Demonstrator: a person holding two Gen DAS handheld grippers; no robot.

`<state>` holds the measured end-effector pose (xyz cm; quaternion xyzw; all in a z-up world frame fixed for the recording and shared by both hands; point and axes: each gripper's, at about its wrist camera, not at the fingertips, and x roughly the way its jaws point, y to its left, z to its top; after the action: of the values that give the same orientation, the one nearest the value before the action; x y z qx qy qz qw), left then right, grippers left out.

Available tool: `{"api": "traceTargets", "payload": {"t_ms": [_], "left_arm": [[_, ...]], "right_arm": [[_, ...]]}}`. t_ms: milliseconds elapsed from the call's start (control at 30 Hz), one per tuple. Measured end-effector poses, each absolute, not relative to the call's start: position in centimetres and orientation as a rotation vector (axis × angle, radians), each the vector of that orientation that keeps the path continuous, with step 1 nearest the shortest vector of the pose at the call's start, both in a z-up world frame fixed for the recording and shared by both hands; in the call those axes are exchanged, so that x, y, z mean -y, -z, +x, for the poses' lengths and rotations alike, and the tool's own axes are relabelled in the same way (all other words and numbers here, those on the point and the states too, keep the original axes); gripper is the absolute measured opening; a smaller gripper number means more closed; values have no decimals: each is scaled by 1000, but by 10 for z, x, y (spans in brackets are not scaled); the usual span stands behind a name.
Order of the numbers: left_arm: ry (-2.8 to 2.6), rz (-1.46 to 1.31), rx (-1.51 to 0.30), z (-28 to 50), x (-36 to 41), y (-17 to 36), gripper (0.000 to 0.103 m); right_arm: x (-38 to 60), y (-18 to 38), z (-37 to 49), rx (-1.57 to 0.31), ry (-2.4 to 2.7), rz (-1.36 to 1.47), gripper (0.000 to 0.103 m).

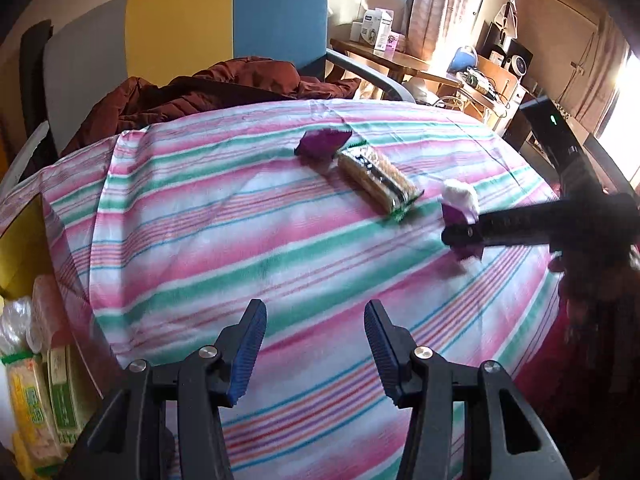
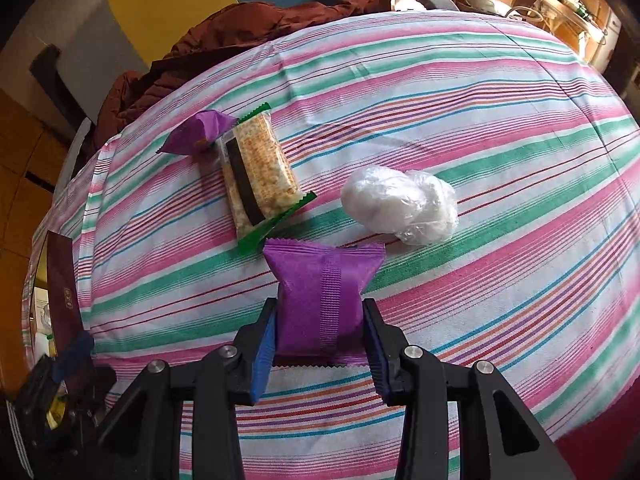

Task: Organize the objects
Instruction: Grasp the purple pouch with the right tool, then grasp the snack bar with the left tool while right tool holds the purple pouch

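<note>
My right gripper [image 2: 320,320] is shut on a purple snack packet [image 2: 324,292], held just above the striped cloth; in the left wrist view the same gripper [image 1: 464,240] holds the packet [image 1: 458,216] at the right. A second purple packet [image 2: 200,134] [image 1: 322,143] lies next to a cracker pack with green ends [image 2: 258,174] [image 1: 376,180]. A white bun in clear plastic [image 2: 400,204] [image 1: 460,194] lies to the right of the crackers. My left gripper [image 1: 316,344] is open over bare cloth near the front, with nothing between its fingers.
A striped cloth [image 1: 200,220] covers the round table. A brown jacket [image 1: 208,92] lies on a chair [image 1: 180,28] behind it. Snack packs [image 1: 36,392] sit in a box at lower left. A wooden desk [image 1: 400,60] with clutter stands at back right.
</note>
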<state>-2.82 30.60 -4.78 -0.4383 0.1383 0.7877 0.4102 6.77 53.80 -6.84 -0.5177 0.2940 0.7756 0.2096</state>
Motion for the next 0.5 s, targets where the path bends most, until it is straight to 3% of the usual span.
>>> {"api": "traceTargets", "payload": {"t_ms": [500], "left_arm": [[-1918,-1244,-279,-89,-448,60,53]], "right_arm": [[-580,24,108,-1052,-2247,-913,41]]}}
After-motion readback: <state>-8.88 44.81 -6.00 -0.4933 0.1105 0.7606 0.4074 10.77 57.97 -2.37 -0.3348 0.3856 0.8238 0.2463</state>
